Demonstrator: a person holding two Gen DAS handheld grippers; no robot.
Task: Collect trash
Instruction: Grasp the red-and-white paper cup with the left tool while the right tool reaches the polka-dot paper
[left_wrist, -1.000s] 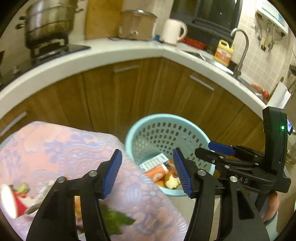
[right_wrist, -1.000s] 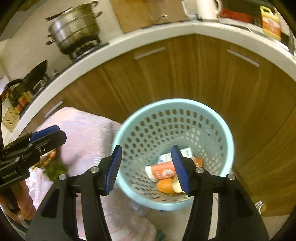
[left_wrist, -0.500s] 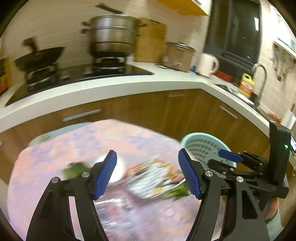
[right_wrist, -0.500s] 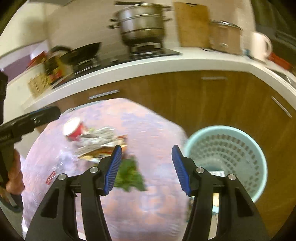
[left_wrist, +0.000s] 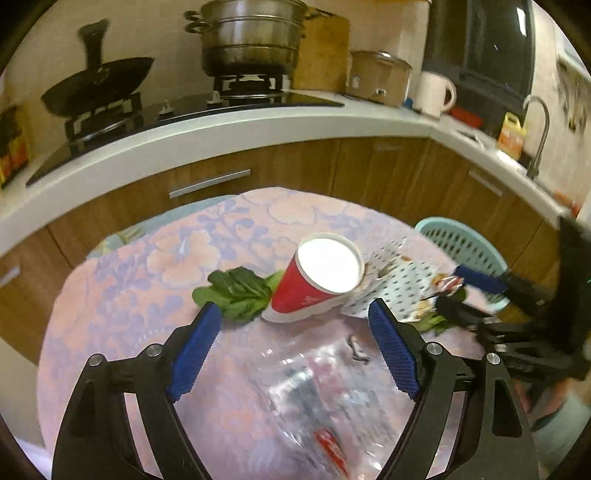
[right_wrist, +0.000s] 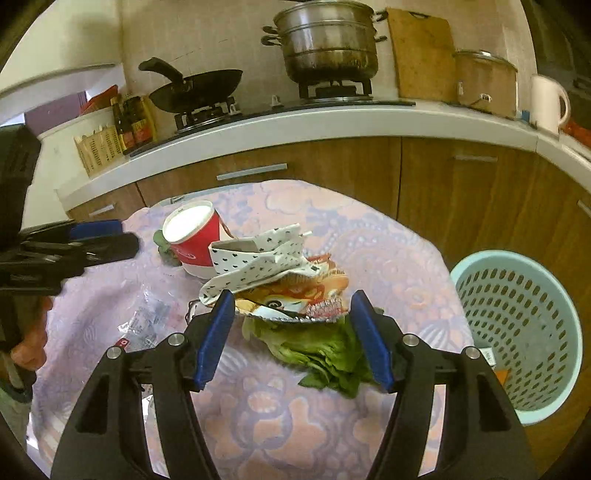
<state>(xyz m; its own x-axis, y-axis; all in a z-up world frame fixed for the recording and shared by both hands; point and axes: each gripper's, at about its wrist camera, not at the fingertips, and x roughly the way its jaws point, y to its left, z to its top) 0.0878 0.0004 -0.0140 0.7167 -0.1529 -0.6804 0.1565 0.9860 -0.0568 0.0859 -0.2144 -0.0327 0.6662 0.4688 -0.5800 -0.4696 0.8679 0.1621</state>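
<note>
The left tongs (left_wrist: 295, 328) are spreading wide with nothing held; the red paper cup (left_wrist: 317, 284) lies on its side just ahead of the opening, a green leaf (left_wrist: 236, 291) beside it. The right tongs (right_wrist: 291, 325) are also widening and empty, aimed at the foil snack wrapper (right_wrist: 295, 295) that lies over a lettuce leaf (right_wrist: 321, 354), a dotted paper carton (right_wrist: 258, 258) leaning on top.

Best, I judge, to take one piece per hand: close across the cup's wall, not its rim, and pinch the wrapper's edge so that the leaf stays behind or comes cleanly.

All this lies on a desk (right_wrist: 369, 229) under a pink flowered cloth, with clear plastic film (left_wrist: 325, 398) nearer. The pale blue basket (right_wrist: 517, 325) stands on the floor just beside it. Behind run wooden cabinets, a white counter, a steamer pot and a wok.
</note>
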